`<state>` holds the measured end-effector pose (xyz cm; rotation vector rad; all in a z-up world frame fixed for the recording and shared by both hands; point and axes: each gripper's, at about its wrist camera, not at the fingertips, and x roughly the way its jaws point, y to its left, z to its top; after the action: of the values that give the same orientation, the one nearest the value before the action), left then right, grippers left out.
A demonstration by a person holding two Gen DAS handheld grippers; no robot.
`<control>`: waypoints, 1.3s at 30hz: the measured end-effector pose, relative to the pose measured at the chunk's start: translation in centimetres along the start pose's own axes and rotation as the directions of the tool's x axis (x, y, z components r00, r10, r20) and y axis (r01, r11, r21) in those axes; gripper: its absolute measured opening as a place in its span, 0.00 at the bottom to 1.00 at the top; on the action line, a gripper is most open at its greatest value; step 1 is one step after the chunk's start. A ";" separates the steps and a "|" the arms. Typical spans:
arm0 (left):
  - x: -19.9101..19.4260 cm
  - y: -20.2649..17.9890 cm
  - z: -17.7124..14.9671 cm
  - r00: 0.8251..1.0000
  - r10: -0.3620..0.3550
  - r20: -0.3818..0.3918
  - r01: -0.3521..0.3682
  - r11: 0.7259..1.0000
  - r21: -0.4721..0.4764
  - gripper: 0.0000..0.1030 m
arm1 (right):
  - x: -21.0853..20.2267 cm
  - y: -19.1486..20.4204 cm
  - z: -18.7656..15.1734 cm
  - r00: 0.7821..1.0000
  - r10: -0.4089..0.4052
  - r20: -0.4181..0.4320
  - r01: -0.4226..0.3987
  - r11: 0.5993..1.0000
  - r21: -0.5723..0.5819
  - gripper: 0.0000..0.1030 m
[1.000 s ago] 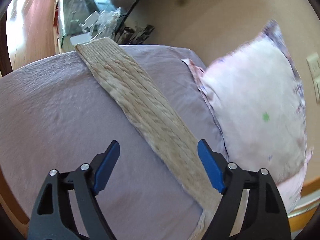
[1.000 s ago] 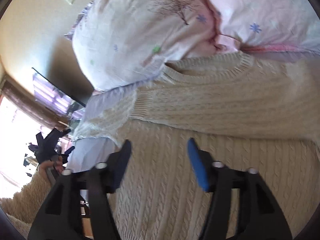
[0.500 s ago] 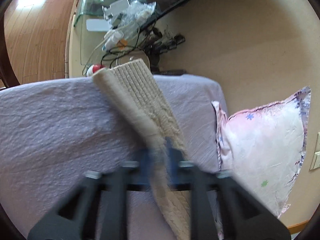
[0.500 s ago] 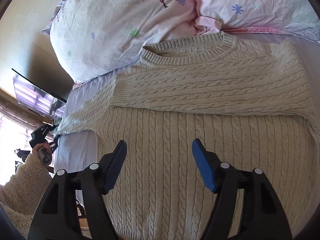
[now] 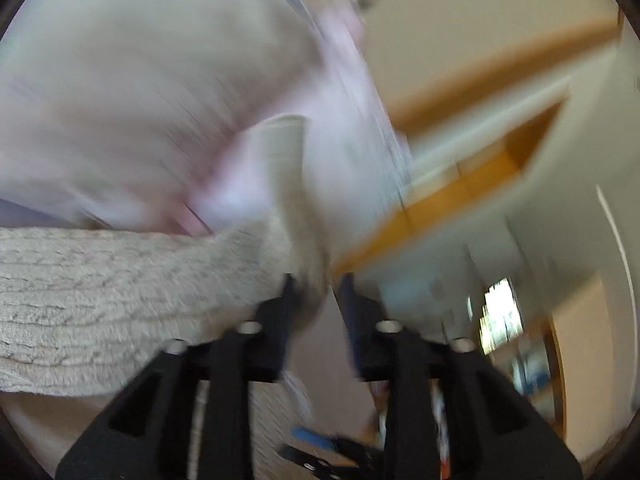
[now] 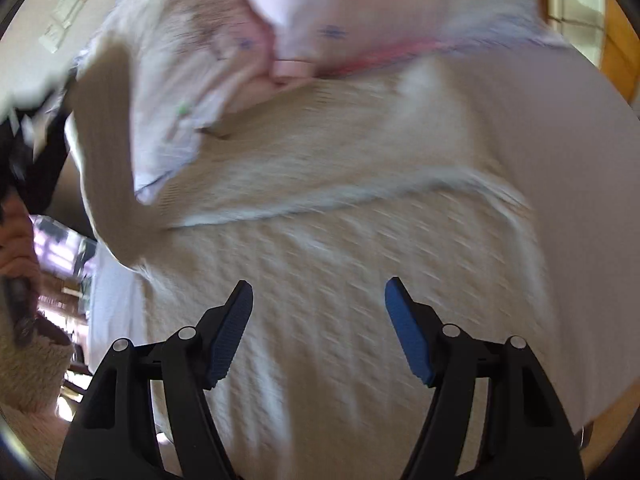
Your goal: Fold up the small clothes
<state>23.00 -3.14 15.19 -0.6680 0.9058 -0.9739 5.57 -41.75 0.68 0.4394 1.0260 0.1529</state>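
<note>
Cream cable-knit sweater flat below pillows. Far sleeve across chest. Near sleeve apparently pinched in left gripper, mid-fold. Right gripper wide, empty. Body folds left.

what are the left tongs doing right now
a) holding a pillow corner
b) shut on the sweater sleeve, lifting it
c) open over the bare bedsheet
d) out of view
b: in the left wrist view the left tongs are pinched on the cream sweater sleeve, which drapes up off the bed, while the right tongs hang open above the sweater body.
</note>
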 end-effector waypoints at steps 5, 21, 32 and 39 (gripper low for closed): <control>1.5 -1.7 -6.9 0.986 0.106 -0.131 -0.092 0.990 0.107 0.59 | -3.0 -5.4 -2.6 1.000 0.008 -0.004 -0.008 0.997 0.074 0.68; -19.5 10.6 -28.8 0.856 0.477 -0.198 -0.517 0.784 -0.343 0.61 | -3.4 -16.3 -11.6 0.930 0.263 -0.255 -0.180 0.935 0.306 0.67; -16.7 13.0 -30.6 0.922 0.352 -0.164 -0.387 0.808 -0.445 0.24 | -0.5 -16.1 -12.7 0.860 0.461 -0.218 -0.351 0.845 0.404 0.18; -18.3 10.3 -28.3 0.964 0.258 -0.062 -0.257 0.845 -0.468 0.08 | -4.4 -13.1 -9.7 0.821 0.559 -0.116 -0.494 0.798 0.345 0.09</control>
<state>-2.58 15.43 -0.46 -0.9309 1.2143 -0.5056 -6.02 -52.26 -5.66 1.0112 1.1194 0.5655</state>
